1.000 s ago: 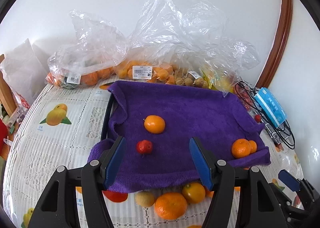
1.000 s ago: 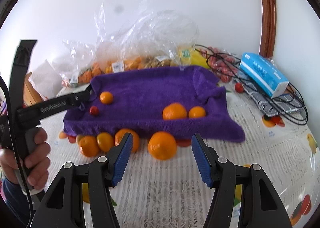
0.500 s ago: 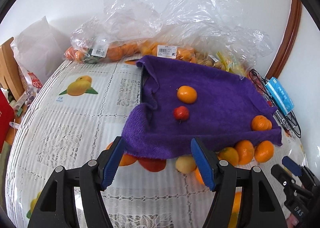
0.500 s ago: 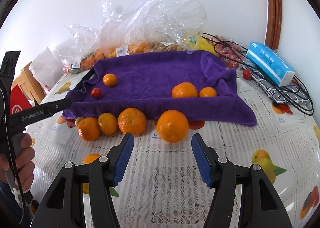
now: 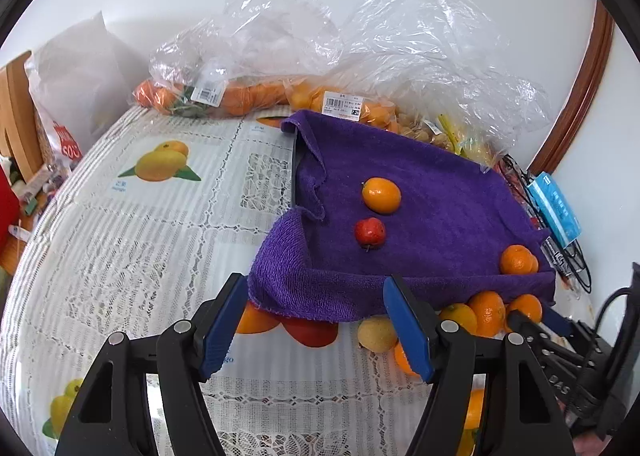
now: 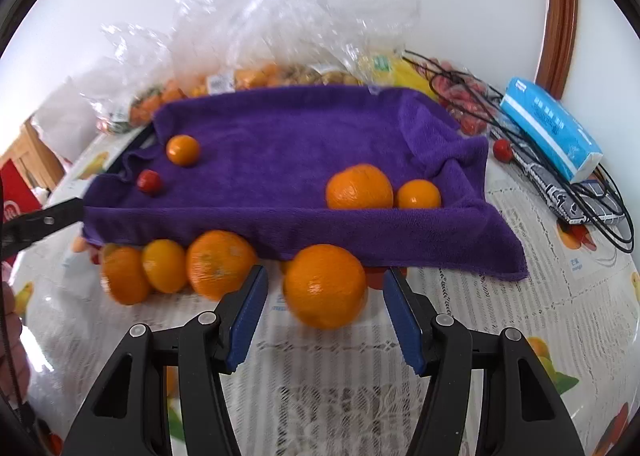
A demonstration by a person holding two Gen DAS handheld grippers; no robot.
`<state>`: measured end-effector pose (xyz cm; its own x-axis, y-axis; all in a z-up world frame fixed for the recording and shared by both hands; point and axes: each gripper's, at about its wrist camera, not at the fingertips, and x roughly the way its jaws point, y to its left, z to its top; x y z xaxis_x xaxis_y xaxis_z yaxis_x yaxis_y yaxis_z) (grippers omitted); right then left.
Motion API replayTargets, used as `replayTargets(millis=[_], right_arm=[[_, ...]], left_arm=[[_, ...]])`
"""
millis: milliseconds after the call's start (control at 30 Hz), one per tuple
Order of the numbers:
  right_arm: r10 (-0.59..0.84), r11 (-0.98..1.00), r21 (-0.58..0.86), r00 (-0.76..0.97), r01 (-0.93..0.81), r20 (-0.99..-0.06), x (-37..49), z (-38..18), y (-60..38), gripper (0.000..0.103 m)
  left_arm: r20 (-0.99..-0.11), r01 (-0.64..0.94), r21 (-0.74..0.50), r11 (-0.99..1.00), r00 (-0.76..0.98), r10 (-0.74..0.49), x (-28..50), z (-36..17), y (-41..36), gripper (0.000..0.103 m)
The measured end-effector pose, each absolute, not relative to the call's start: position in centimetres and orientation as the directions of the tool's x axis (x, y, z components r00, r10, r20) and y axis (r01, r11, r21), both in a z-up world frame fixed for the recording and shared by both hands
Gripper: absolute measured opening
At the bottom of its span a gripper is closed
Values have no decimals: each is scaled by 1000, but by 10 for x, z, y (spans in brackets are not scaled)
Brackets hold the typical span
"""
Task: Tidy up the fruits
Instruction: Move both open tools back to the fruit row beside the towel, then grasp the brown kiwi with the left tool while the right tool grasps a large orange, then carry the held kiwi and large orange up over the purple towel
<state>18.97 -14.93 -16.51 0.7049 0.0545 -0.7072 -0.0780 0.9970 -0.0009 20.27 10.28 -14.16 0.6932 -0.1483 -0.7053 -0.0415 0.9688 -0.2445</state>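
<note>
In the left wrist view, the left tool (image 5: 316,320) sits at the bottom middle of the frame with its blue fingers wide apart and nothing in it. Just above it is the near edge of the purple towel (image 5: 440,192), which is spread over a tray on the worktop (image 5: 120,248). On the towel, in the middle of the frame, lie a small orange (image 5: 381,195) and a little red fruit (image 5: 369,231), close but not touching. At the lower right a pale yellow fruit (image 5: 376,333) rests on the worktop, partly behind the tool's right finger. In the right wrist view, a row of oranges (image 6: 176,268) lies at the left along the towel's front edge. In the bottom middle, the right tool (image 6: 325,312) is wide open too, and the big orange (image 6: 326,286) sits right between its fingers, which do not seem to touch it. It looks a bit blurry. On the towel to the right, a large orange (image 6: 359,187) and a smaller one (image 6: 418,194) lie side by side. The big orange looks round, firm and smooth, so it could roll or slip. I think it is best to squeeze it gently on its widest sides, not too hard, so it does not squash.
</note>
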Motion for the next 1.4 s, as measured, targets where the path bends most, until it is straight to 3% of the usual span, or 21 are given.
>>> replayTargets(millis=[100, 433, 633, 733, 1067, 1167, 1200, 1400], right_arm=[[36, 997, -19, 683, -73, -729, 196, -175, -148, 43], [42, 995, -35, 728, -90, -684, 164, -168, -168, 43], [74, 996, 9, 725, -93, -685, 155, -170, -177, 43], [85, 995, 15, 713, -104, -696, 158, -172, -176, 43], [113, 992, 41, 683, -121, -722, 162, -178, -175, 43], [120, 991, 50, 678, -123, -725, 163, -179, -176, 43], [124, 991, 54, 677, -124, -726, 164, -179, -176, 43], [136, 990, 70, 676, -125, -724, 164, -179, -178, 43]], left_arm=[[-712, -47, -268, 962, 682, -165, 205, -143, 105, 68], [-692, 80, -267, 960, 678, -249, 195, -141, 80, 68], [-730, 35, -244, 969, 651, -207, 201, -153, 79, 66], [-748, 43, -240, 970, 628, -213, 204, -160, 79, 55], [-762, 47, -114, 992, 637, -118, 207, -166, 65, 42], [-769, 50, -103, 993, 629, -111, 210, -168, 64, 34], [-768, 50, -84, 995, 633, -97, 209, -168, 62, 25], [-769, 75, -57, 996, 633, -92, 204, -168, 55, 25]])
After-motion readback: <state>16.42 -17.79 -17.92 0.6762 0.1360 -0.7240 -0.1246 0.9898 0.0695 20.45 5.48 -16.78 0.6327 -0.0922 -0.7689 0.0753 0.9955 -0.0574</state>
